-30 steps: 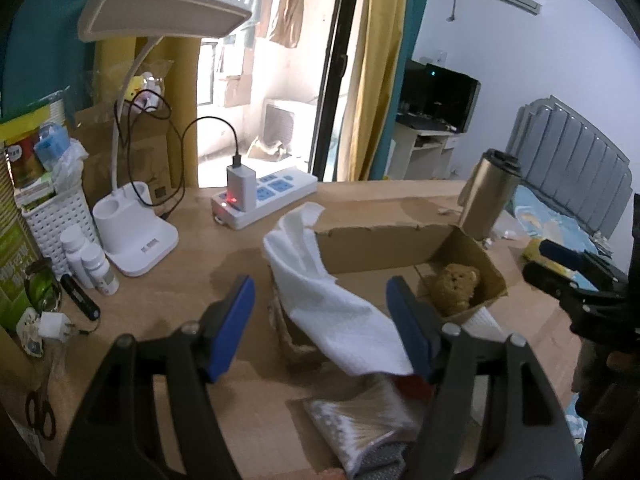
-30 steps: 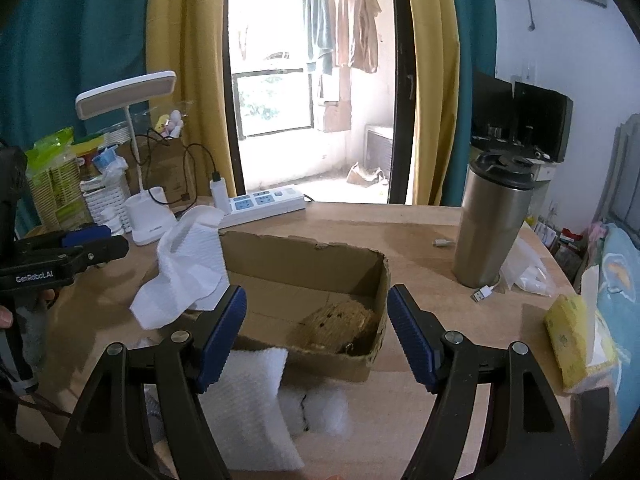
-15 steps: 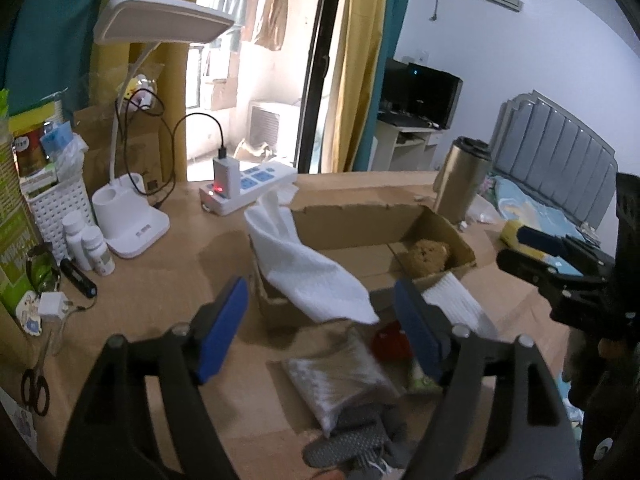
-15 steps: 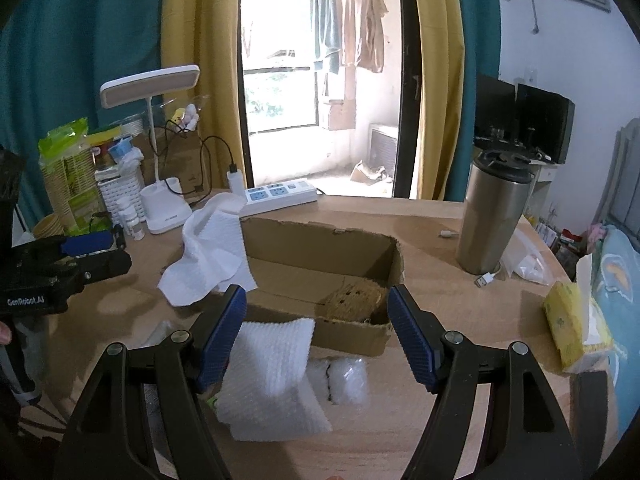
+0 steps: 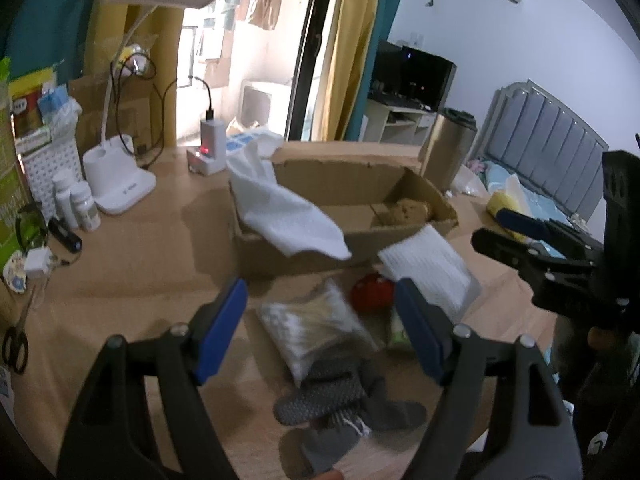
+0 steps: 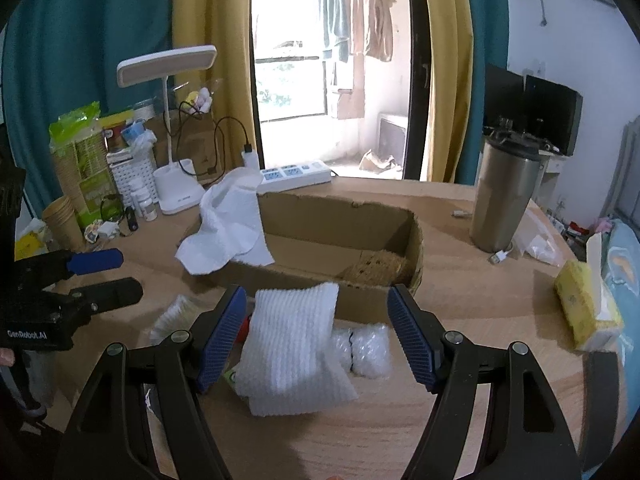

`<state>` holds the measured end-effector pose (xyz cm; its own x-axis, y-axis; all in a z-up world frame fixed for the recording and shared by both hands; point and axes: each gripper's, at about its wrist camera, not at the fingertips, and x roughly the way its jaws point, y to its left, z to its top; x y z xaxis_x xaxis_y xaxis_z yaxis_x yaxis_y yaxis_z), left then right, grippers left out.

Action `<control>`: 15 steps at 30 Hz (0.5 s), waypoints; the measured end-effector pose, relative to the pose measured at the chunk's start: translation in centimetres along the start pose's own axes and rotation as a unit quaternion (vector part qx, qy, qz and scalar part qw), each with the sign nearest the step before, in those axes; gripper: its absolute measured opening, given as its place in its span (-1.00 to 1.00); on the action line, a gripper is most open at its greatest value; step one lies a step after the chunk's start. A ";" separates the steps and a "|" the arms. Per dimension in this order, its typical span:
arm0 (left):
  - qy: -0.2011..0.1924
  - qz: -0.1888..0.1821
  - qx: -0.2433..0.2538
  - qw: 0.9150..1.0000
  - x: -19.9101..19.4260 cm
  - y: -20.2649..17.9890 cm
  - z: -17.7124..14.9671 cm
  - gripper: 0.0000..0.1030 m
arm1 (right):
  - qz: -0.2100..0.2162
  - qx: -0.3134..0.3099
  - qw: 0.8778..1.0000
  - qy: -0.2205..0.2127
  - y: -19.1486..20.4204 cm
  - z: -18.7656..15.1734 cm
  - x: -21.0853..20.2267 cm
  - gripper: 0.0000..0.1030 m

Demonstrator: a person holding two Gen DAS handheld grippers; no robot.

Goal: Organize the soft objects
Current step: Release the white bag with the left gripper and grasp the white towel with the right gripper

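Observation:
A cardboard box (image 5: pixel 344 236) (image 6: pixel 328 216) sits mid-table with a white cloth (image 5: pixel 280 212) (image 6: pixel 228 228) draped over its left wall and a brown plush bear (image 5: pixel 408 212) (image 6: pixel 378 266) inside at its right end. In front of the box lie a folded white towel (image 6: pixel 292 344) (image 5: pixel 432 264), a bubble-wrap roll (image 6: pixel 364 350), a red soft item (image 5: pixel 370 292), a clear bag of fibres (image 5: pixel 312 328) and grey socks (image 5: pixel 340 396). My left gripper (image 5: pixel 320 326) is open above the bag. My right gripper (image 6: pixel 316 334) is open over the folded towel.
A white desk lamp (image 6: pixel 176 188), power strip (image 6: pixel 296 174), steel tumbler (image 6: pixel 504 196) and yellow tissue pack (image 6: pixel 584 304) stand around the box. Bottles (image 5: pixel 78 204), a basket and scissors (image 5: pixel 16 344) line the left edge.
Both grippers have pulled back from the box toward the table's near edge. More items in front of the box have come into view. Both stay open.

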<state>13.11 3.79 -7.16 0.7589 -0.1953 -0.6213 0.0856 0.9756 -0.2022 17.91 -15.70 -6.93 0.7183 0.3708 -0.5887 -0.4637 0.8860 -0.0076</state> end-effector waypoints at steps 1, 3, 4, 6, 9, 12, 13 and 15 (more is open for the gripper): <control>0.003 0.000 -0.001 1.000 0.1 0.0 -0.2 0.51 | 0.001 0.000 1.000 0.003 0.1 -0.2 0.1 0.48; 0.009 0.000 -0.003 1.000 0.3 -0.1 -0.8 0.51 | 0.004 -0.001 1.000 0.009 0.2 -0.6 0.3 0.48; 0.013 0.000 -0.005 1.000 0.4 -0.1 -1.1 0.51 | 0.006 -0.002 1.000 0.012 0.3 -0.8 0.4 0.48; 0.017 -0.001 -0.011 1.000 0.6 -0.1 -1.6 0.51 | 0.008 -0.002 1.000 0.018 0.4 -1.3 0.7 0.48; 0.025 -0.002 -0.013 1.000 1.0 -0.3 -2.2 0.51 | 0.013 -0.004 0.999 0.029 0.5 -1.9 1.2 0.48; 0.032 -0.002 -0.011 0.999 1.3 -0.5 -2.5 0.51 | 0.018 0.000 0.999 0.037 0.7 -2.2 1.8 0.48; 0.035 -0.001 -0.010 0.999 1.4 -0.5 -2.6 0.51 | 0.020 0.001 0.999 0.040 0.8 -2.3 2.1 0.48; 0.041 0.002 -0.009 0.999 1.5 -0.5 -2.8 0.51 | 0.022 0.001 0.999 0.047 0.9 -2.6 2.8 0.48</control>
<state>12.39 2.69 -10.10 0.7034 -0.2007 -0.6819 0.0708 0.9743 -0.2137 18.17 -14.56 -10.68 0.6450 0.3824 -0.6616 -0.4926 0.8700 0.0226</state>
